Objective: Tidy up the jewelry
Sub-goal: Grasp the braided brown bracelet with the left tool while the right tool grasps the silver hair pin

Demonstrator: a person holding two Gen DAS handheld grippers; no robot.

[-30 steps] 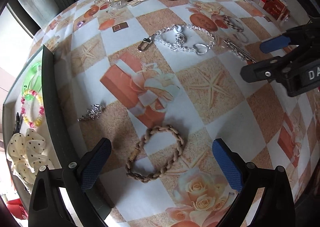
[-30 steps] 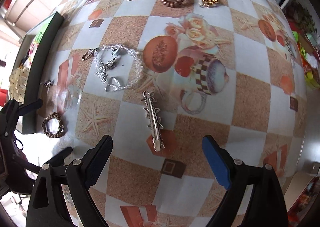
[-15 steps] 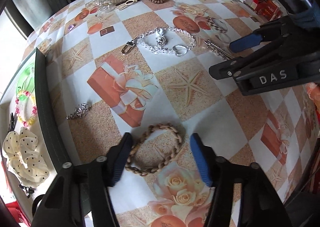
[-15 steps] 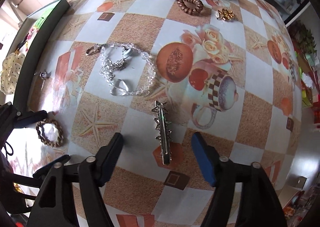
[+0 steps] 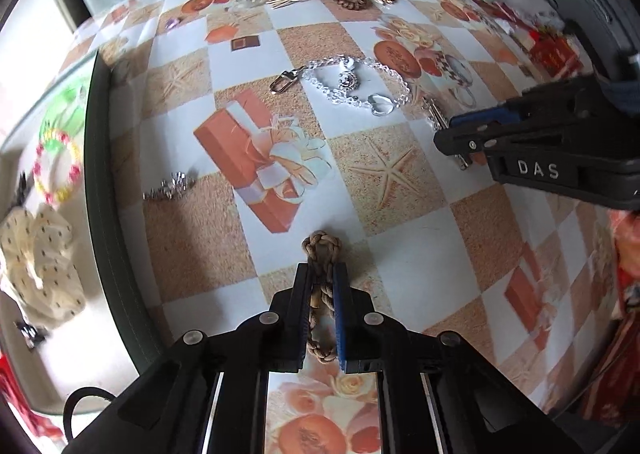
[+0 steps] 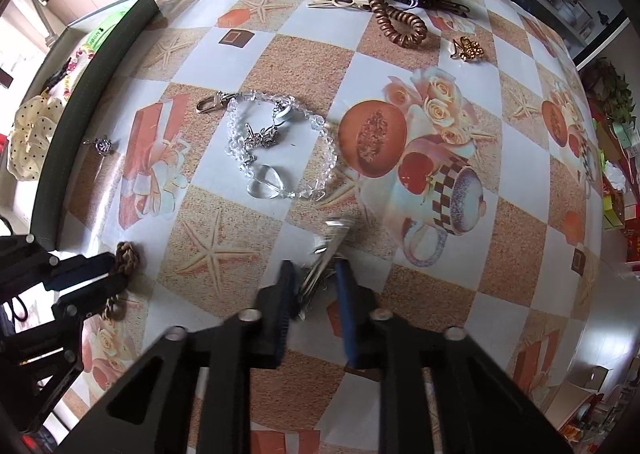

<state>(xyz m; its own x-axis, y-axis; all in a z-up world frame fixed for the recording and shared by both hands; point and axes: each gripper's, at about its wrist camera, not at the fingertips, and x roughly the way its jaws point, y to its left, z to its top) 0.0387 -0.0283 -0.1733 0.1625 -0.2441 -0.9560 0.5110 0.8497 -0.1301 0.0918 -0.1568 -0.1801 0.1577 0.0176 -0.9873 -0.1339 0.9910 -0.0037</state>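
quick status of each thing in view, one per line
left gripper: shut on the braided bracelet
braided bracelet: squeezed flat between the fingers, still on the table
right gripper: closing around the silver hair clip, grip unclear
silver hair clip: blurred, between the fingers
crystal bracelet: lying loose, untouched
green tray: holds a bead bracelet and scrunchie

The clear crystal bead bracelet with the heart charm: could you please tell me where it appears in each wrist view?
Left wrist view: the crystal bracelet lies in the upper middle, far beyond the left gripper, which is shut on the braided bracelet.
Right wrist view: it lies centre-left, above the right gripper.
Shared landmark: the printed gift box on the tablecloth, left of it.
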